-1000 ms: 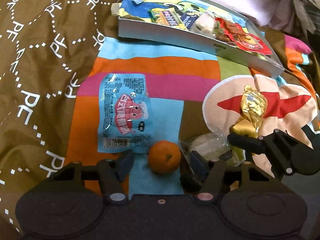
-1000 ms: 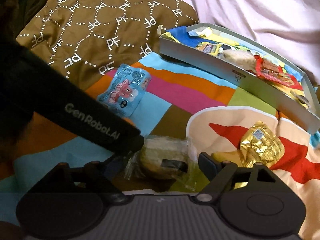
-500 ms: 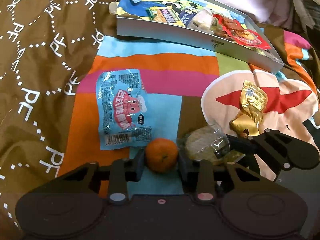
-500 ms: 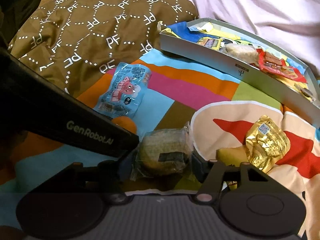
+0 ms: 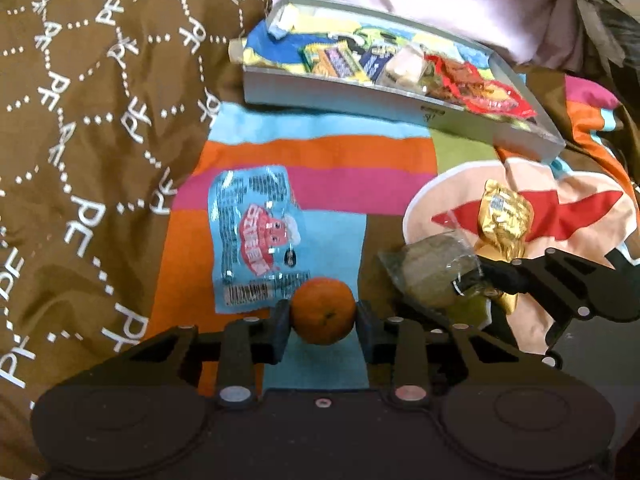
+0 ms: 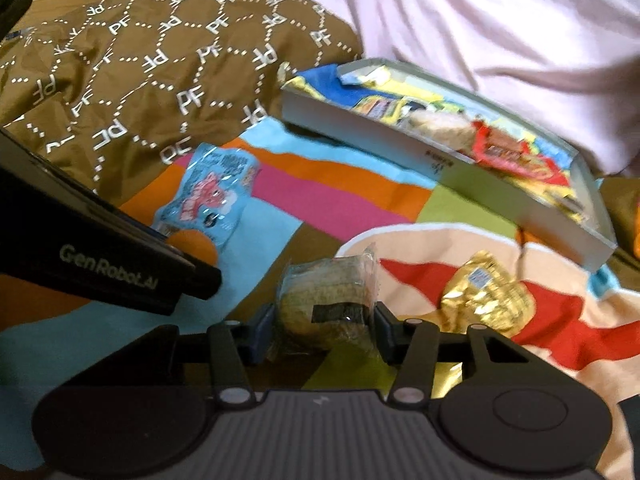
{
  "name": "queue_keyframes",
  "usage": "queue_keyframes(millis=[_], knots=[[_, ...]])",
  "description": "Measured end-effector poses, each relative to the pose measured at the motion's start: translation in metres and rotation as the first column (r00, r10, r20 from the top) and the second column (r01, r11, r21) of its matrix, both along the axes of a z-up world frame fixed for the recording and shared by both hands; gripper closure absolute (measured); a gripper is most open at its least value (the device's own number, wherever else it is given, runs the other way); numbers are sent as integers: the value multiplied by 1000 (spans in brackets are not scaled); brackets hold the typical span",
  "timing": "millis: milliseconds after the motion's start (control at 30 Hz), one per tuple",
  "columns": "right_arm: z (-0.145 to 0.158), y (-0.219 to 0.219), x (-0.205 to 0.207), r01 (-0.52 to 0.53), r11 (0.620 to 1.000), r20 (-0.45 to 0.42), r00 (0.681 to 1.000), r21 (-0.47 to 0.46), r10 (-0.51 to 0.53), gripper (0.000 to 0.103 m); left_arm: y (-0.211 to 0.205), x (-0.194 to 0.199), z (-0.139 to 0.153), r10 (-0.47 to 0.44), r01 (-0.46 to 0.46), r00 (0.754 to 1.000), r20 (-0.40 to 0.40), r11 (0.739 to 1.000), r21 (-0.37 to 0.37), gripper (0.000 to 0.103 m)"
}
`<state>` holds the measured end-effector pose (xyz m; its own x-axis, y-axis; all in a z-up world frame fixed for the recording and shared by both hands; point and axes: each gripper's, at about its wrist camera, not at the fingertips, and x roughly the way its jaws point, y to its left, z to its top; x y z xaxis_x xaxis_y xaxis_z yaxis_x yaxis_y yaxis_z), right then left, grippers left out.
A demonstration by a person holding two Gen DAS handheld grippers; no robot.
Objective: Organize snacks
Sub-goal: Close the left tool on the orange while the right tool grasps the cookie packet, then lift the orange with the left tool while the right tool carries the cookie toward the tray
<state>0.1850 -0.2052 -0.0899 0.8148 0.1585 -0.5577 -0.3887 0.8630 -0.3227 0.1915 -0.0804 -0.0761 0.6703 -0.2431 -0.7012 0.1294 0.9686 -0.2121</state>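
Left wrist view: blue snack packet (image 5: 256,236) lies flat on the striped blanket (image 5: 320,152), long axis running away from camera. Left gripper (image 5: 323,316) clenched on the orange (image 5: 323,310), pads on both sides. Right gripper (image 6: 325,320) grips the clear-wrapped cake (image 6: 326,302). Gold packet (image 6: 486,294) rightmost; open blanket lies before the grey tray (image 6: 360,124).

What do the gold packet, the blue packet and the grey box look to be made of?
Gold packet: metallic foil film, crinkled and shiny, judging by the sharp creases and glints.
Blue packet: glossy printed plastic film; white highlights streak its flat face.
Grey box: probably matte cardboard, with stiff straight walls and no shine, though coated board is possible.
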Motion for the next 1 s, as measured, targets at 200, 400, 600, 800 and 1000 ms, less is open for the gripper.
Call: queue_keyframes(millis=[200, 400, 600, 800, 1000], knots=[[12, -6, -6, 41, 999, 124, 991, -7, -40, 48, -4, 5, 15, 25, -25, 998, 49, 1000, 1, 67], [25, -13, -11, 71, 997, 238, 969, 15, -72, 48, -13, 22, 36, 55, -55, 993, 100, 998, -7, 67], [46, -35, -6, 129, 987, 373, 915, 92, -155, 47, -31, 50, 69, 60, -58, 979, 195, 998, -18, 66], [65, -60, 16, 210, 957, 444, 851, 202, -281, 47, -62, 81, 98, 39, -41, 962, 268, 999, 0, 66], [81, -84, 41, 262, 925, 474, 800, 276, -368, 47, -90, 111, 112, 10, -12, 953, 302, 1000, 5, 66]])
